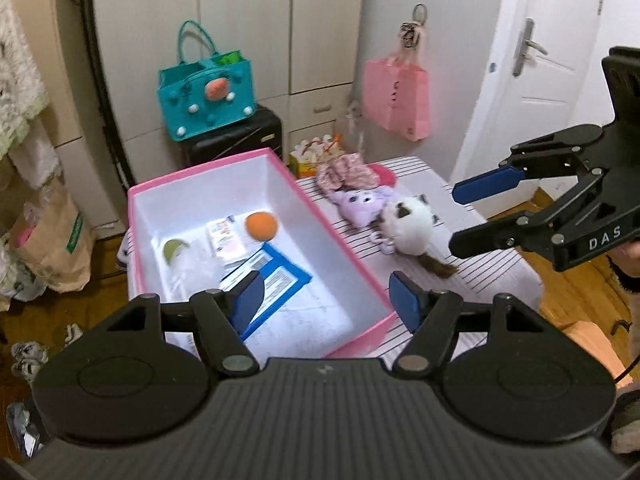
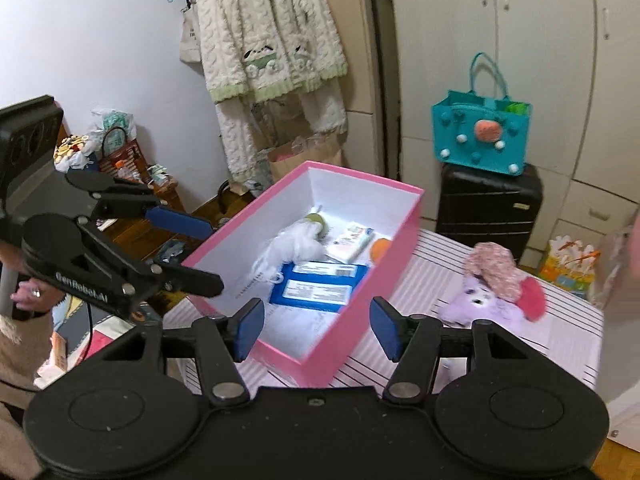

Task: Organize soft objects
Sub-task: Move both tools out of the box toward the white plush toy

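A pink box (image 1: 340, 236) (image 2: 360, 308) with a white inside stands on the striped table (image 1: 492, 280). In it lie an orange ball (image 1: 261, 225) (image 2: 380, 247), a white fluffy item (image 2: 292, 248), a green item (image 1: 175, 249), a small carton (image 2: 354, 242) and blue packets (image 2: 316, 286). On the table right of the box lie a white plush cat (image 1: 410, 228), a purple plush (image 1: 362, 202) (image 2: 484, 304) and a floral pink cloth (image 1: 348, 172) (image 2: 496, 266). My left gripper (image 1: 326, 300) is open and empty above the box's near end. My right gripper (image 2: 316, 330) is open and empty, near the plush cat in the left wrist view (image 1: 456, 216).
A teal tote bag (image 1: 206, 96) (image 2: 482, 136) sits on a black suitcase (image 2: 488, 204) behind the table. A pink bag (image 1: 398, 96) hangs on the wardrobe. A fluffy robe (image 2: 272, 40) hangs left. Paper bags (image 1: 52, 240) and clutter stand on the wooden floor.
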{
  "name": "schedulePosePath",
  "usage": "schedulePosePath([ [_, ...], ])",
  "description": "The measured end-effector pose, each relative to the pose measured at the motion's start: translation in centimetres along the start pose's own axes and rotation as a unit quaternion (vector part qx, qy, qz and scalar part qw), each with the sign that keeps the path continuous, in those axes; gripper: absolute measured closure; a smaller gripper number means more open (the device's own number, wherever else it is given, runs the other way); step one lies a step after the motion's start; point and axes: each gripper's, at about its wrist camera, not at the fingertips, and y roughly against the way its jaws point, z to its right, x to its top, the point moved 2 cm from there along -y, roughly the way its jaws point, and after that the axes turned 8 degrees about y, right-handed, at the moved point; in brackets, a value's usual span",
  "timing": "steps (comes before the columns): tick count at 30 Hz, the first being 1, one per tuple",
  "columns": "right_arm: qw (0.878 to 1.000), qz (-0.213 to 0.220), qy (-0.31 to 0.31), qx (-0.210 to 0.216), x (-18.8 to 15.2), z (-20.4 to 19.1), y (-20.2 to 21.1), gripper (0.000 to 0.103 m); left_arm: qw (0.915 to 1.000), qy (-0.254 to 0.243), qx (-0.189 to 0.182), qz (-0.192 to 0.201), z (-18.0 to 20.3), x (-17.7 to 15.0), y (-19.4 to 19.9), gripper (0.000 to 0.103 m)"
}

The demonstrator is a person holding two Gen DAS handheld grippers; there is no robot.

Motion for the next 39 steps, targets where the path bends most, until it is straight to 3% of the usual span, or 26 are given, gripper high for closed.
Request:
schedulePosePath([
  [10, 0.999, 0.001, -0.015, -0.037, -4.6, 2.2, 3.2, 0.033, 0.9981, -0.041, -0.046, -0.001, 5.3, 0.7, -1.1, 0.023],
  [14, 0.999, -0.006, -0.014, -0.049, -6.5, 3.2, 3.4, 0.026, 0.9959, -0.075, -0.049, 0.003, 7.8, 0.9, -2.3, 0.023],
  [20, 0.998, -0.020, -0.015, -0.051, -8.6, 4.8, 3.4, 0.023, 0.9950, -0.063, -0.076, -0.016, 9.6, 2.3, -4.5, 0.019],
  [26, 0.999, -0.010, -0.010, -0.053, -10.3, 6.4, 2.1, 0.023, 0.9955, -0.035, -0.088, 0.002, 10.5, 3.0, -6.9, 0.013],
  [33, 0.998, 0.021, -0.013, -0.056, -12.1, 8.1, -0.3, 0.022, 0.9986, -0.002, -0.051, 0.015, 10.9, 2.6, -10.6, 0.013],
  [36, 0.998, 0.028, -0.008, -0.062, -12.2, 9.5, -1.0, 0.022, 0.9979, -0.036, -0.054, 0.004, 11.6, 2.5, -11.9, 0.013],
  [39, 0.997, 0.055, -0.034, -0.049, -12.7, 11.6, -1.9, 0.022, 0.9973, -0.069, -0.024, 0.008, 12.4, 2.8, -12.9, 0.013],
])
